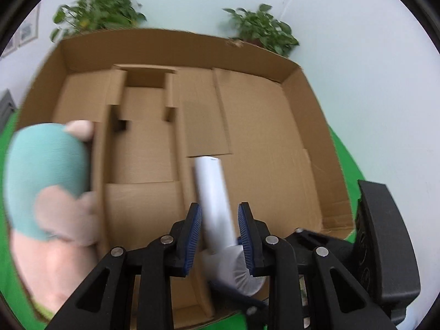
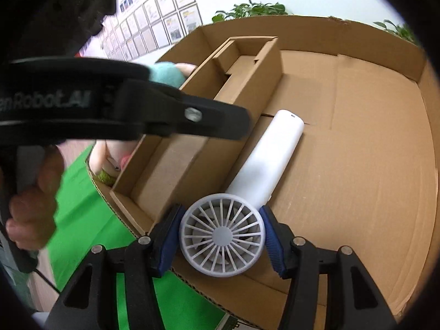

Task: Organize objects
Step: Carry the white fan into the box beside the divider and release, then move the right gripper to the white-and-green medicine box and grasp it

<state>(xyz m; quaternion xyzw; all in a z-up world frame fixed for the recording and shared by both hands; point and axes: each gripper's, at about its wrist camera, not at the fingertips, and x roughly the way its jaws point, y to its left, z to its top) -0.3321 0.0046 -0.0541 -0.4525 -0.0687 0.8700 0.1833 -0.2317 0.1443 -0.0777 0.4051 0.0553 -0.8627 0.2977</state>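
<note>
One white fan (image 2: 242, 206), one cardboard box (image 2: 357, 165), two plants (image 1: 258, 27)

The handheld fan (image 2: 242, 192) is lying inside the cardboard box (image 2: 371, 143) — just right of the inner divider tray (image 2: 176, 162); a plush toy (image 1: 46, 170) is sitting left of that tray — plants (image 1: 261, 27) standing behind.

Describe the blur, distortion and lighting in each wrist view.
Left wrist view: motion blur smears the plush toy, the white fan handle and the left potted plant; fisheye bows the cardboard box rim. Right wrist view: sharper, the fan grille spokes crisp, though the left gripper body crossing the frame and the hand are soft. Lighting is even and diffuse in both, without glare.
</note>
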